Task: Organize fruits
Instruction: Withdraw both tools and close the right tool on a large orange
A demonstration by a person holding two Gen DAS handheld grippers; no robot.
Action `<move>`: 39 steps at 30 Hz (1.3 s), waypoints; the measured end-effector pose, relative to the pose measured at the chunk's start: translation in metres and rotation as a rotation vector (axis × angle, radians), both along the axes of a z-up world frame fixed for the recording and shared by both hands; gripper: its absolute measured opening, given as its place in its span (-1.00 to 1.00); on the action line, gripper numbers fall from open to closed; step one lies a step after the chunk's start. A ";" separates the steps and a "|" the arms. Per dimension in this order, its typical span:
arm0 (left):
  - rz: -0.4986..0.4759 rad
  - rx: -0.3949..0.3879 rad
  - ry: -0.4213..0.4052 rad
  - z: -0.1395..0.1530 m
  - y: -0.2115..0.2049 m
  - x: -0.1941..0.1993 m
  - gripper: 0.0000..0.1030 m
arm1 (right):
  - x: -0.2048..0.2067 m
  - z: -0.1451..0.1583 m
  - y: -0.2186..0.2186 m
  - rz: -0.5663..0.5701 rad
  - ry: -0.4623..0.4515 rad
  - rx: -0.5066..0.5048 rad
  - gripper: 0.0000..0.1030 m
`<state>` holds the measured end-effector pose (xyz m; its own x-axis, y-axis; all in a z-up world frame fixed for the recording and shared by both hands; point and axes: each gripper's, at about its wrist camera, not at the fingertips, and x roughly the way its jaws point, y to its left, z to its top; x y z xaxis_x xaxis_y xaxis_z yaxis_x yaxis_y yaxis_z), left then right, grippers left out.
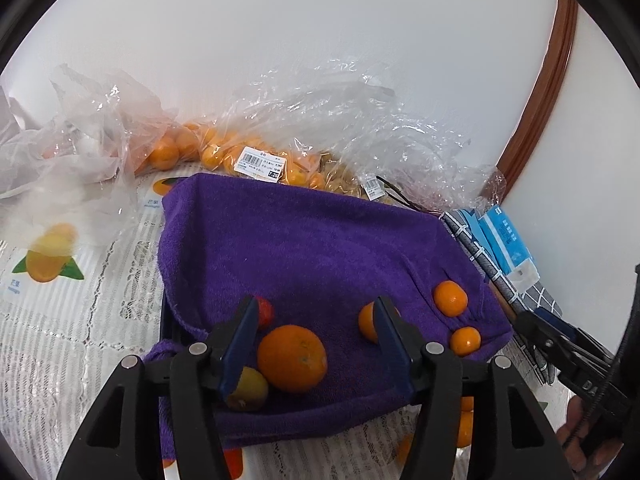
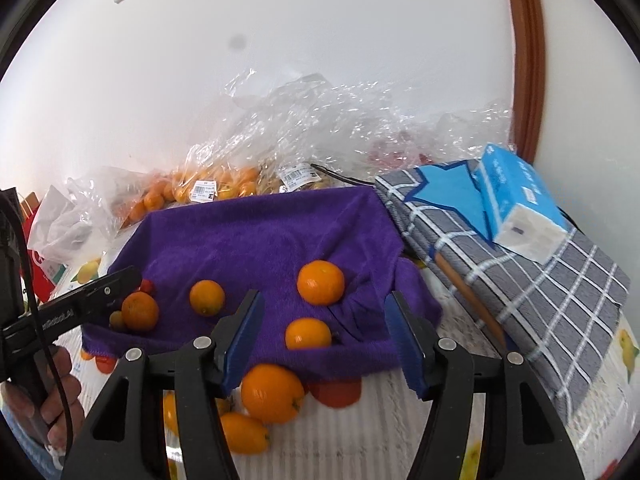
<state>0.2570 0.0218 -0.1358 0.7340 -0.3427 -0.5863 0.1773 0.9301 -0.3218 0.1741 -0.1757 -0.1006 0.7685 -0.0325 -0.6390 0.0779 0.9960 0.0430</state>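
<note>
Between open left tool (image 1: 314, 330) fingers: orange (image 1: 292, 358).

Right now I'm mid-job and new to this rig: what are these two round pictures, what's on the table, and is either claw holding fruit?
There is no robot arm: a person holds a two-finger claw in each hand, with a fisheye camera looking along its fingers.

One picture is from the left gripper, the other from the right gripper. Both are open and hold nothing.

A purple towel drapes over something raised. The left gripper's fingers frame a large orange; smaller oranges lie nearby on the towel. Behind are plastic bags of fruit. More oranges lie on the table in front, and a tissue pack rests on a checked cloth.
</note>
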 end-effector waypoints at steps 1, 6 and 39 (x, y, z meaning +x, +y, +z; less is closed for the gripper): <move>-0.002 0.000 -0.003 0.001 0.001 -0.003 0.11 | -0.005 0.001 -0.001 -0.001 0.003 -0.005 0.20; 0.008 -0.012 -0.026 0.007 0.011 -0.026 0.11 | -0.025 0.009 -0.009 -0.025 0.015 -0.026 0.20; 0.066 0.074 0.010 -0.017 0.035 -0.072 0.11 | -0.001 -0.057 0.030 0.110 0.181 0.067 -0.02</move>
<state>0.1852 0.0569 -0.1529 0.7473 -0.2494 -0.6158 0.1118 0.9608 -0.2535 0.1734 -0.1457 -0.1573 0.6374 0.0928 -0.7649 -0.0190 0.9943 0.1048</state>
